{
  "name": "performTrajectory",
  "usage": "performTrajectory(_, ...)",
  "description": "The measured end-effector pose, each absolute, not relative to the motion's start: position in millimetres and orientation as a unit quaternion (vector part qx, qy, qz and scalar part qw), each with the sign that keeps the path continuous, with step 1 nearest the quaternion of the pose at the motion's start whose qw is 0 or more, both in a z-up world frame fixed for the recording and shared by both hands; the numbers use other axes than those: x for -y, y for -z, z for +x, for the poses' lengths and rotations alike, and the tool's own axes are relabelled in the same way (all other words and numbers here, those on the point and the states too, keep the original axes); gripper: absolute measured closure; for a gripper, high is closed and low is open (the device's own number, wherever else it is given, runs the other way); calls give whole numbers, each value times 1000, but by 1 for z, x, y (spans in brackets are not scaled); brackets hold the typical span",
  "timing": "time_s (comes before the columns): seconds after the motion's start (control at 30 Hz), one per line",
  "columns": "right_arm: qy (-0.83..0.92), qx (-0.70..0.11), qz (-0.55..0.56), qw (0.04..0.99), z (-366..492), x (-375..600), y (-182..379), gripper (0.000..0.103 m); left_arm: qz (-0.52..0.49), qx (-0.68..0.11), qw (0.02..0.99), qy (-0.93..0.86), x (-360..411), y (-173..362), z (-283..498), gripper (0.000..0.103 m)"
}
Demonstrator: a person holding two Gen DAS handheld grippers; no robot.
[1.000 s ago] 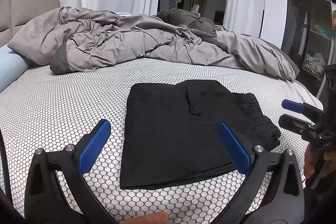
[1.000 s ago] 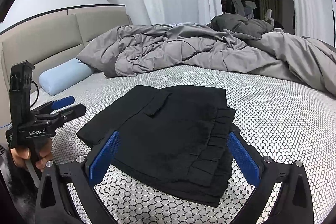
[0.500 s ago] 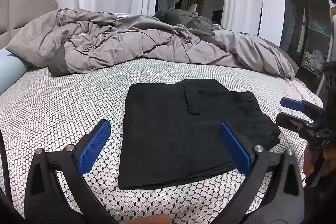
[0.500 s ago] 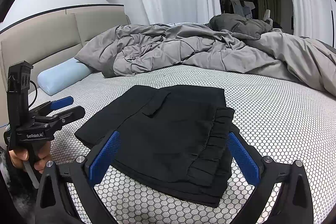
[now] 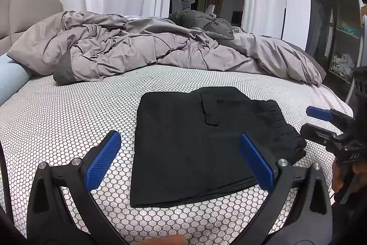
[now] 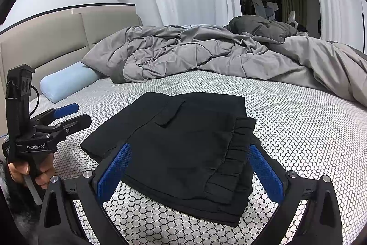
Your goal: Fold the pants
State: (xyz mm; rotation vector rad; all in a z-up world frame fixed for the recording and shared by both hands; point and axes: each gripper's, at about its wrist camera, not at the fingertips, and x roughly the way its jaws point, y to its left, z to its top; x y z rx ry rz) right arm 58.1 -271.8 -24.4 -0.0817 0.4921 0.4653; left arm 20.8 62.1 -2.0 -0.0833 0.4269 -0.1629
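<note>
The black pants (image 5: 201,144) lie folded into a flat, stacked rectangle on the bed, gathered waistband at the right end (image 6: 231,167). My left gripper (image 5: 181,157) hovers open just short of the near edge of the pants, blue pads wide apart with nothing between them. My right gripper (image 6: 188,167) is open too, held low before the waistband end, empty. Each gripper shows in the other's view: the right gripper (image 5: 321,123) off the right end of the pants, the left gripper (image 6: 68,116) off the left end, both clear of the cloth.
A honeycomb-patterned sheet (image 5: 68,111) covers the bed. A crumpled grey duvet (image 5: 142,47) is heaped across the far side. A light blue bolster (image 6: 66,82) lies by the beige headboard (image 6: 45,43). Shelves (image 5: 339,43) stand beyond the bed's right edge.
Both grippers have eased back slightly from the pants and stay open. The folded pants have not moved.
</note>
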Motion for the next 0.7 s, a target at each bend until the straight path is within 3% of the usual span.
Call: performTrajectory(0.7,-229,-241,-45,942,58,274,25,0,-44,-209,973,82,-67,1,23,1)
